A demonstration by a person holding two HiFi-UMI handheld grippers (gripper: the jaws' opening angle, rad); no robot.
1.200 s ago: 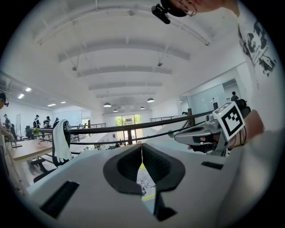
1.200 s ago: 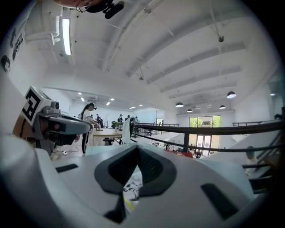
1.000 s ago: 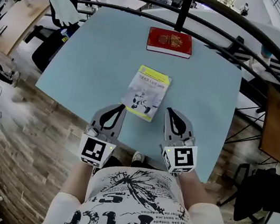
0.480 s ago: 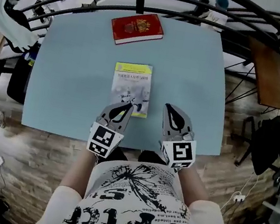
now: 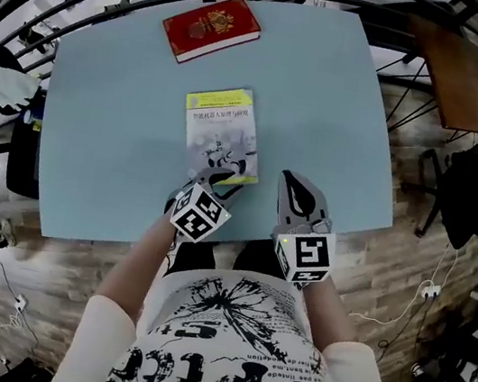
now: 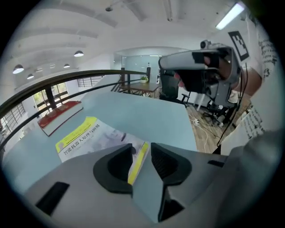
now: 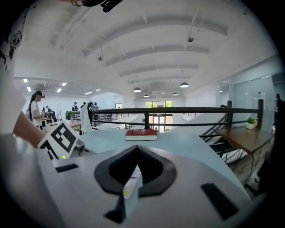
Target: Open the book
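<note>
Two changes: the left gripper (image 6: 141, 152) has dipped to the yellow book (image 5: 222, 132) lying mid-way across the table (image 5: 114, 118), jaws just opening astride its near edge, apparently not pinching; the right gripper (image 7: 136, 151) hovers alongside, closed, empty.

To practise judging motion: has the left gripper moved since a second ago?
Yes. The left gripper advanced toward the yellow book: from beside its near corner onto its near edge; jaws just opened, that edge between them.

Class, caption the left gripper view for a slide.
Left gripper, jaws just opened, edge of the yellow book between them; red book beyond.
</note>
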